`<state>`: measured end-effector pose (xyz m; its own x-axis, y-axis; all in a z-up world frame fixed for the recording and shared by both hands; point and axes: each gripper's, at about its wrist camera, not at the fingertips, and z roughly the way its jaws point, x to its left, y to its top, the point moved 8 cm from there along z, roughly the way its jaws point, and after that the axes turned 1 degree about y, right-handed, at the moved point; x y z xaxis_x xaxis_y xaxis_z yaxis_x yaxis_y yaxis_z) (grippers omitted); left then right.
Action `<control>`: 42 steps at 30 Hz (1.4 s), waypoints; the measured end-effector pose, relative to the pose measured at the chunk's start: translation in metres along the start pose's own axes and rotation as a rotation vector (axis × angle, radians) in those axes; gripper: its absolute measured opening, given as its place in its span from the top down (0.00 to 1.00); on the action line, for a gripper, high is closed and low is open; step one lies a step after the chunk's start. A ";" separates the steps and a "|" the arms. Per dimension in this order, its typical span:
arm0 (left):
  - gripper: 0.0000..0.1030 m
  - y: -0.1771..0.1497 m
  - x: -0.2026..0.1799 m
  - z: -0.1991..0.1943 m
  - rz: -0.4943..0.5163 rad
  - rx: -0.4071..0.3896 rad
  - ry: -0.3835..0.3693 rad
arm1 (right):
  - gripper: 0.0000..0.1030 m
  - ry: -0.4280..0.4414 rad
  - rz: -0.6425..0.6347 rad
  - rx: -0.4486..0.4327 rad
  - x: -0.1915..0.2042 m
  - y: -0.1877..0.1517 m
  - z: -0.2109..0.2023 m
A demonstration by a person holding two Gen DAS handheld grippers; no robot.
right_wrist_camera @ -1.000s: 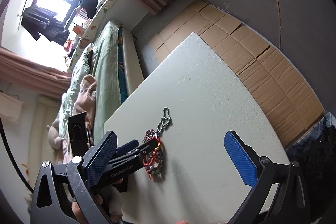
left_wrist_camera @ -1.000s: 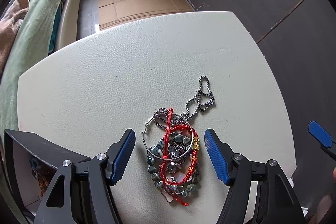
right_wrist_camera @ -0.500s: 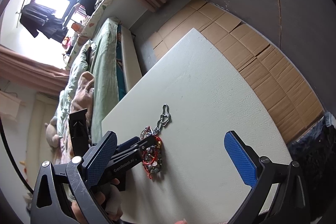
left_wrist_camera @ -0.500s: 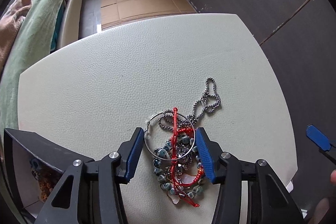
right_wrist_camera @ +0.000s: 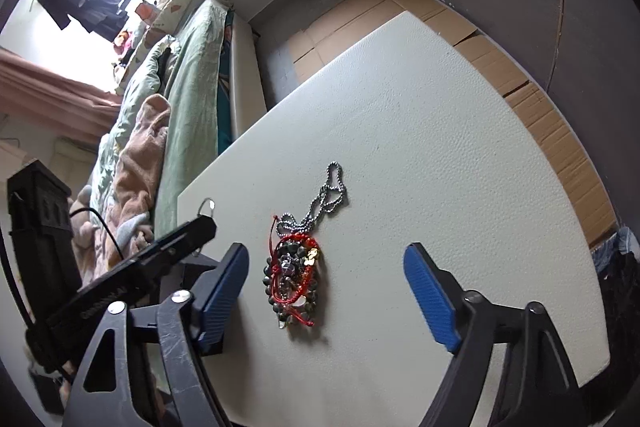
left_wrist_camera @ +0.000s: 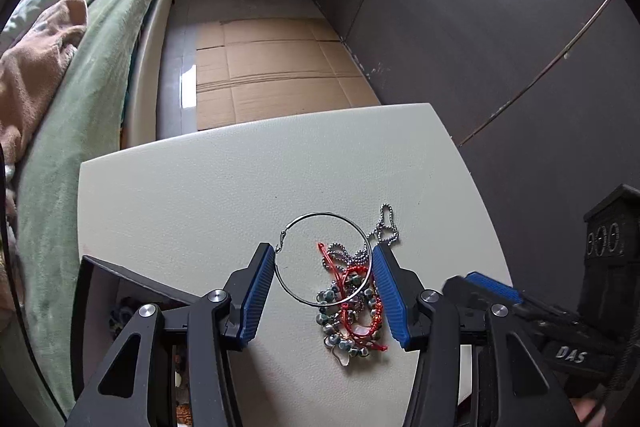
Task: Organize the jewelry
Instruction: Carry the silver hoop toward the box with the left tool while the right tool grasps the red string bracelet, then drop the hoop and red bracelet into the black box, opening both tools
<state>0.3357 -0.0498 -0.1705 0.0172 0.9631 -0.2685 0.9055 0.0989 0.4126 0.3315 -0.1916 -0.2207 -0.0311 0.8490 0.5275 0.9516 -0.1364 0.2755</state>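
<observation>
My left gripper [left_wrist_camera: 323, 293] is shut on a thin silver hoop [left_wrist_camera: 304, 221], gripping it across its width and holding it above the white table [left_wrist_camera: 200, 195]. Under it lies a tangled pile: a red cord bracelet [left_wrist_camera: 356, 311], a grey bead bracelet [left_wrist_camera: 332, 327] and a silver ball chain [left_wrist_camera: 384, 227]. In the right wrist view the pile [right_wrist_camera: 294, 275] lies between the fingers of my open right gripper [right_wrist_camera: 326, 291], with the ball chain [right_wrist_camera: 328, 191] trailing away. The left gripper [right_wrist_camera: 176, 247] holding the hoop [right_wrist_camera: 207, 206] shows at the left.
A dark open box [left_wrist_camera: 120, 291] with jewelry inside stands at the table's near left edge. A bed with green bedding [left_wrist_camera: 88, 75] runs along the left. Cardboard sheets [left_wrist_camera: 272, 75] cover the floor beyond the table. A dark wall [left_wrist_camera: 480, 27] is at the right.
My left gripper closed on the silver hoop and lifted it up and left, off the pile. My right gripper moved in toward the pile.
</observation>
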 end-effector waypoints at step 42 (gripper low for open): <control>0.49 -0.016 0.101 -0.100 -0.090 -0.134 0.048 | 0.90 0.220 -0.168 -0.089 0.123 -0.022 0.007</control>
<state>0.2804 0.0706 -0.1169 -0.0849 0.9592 -0.2696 0.8379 0.2152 0.5017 0.3091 -0.0811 -0.1672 -0.2605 0.7336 0.6276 0.8973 -0.0560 0.4378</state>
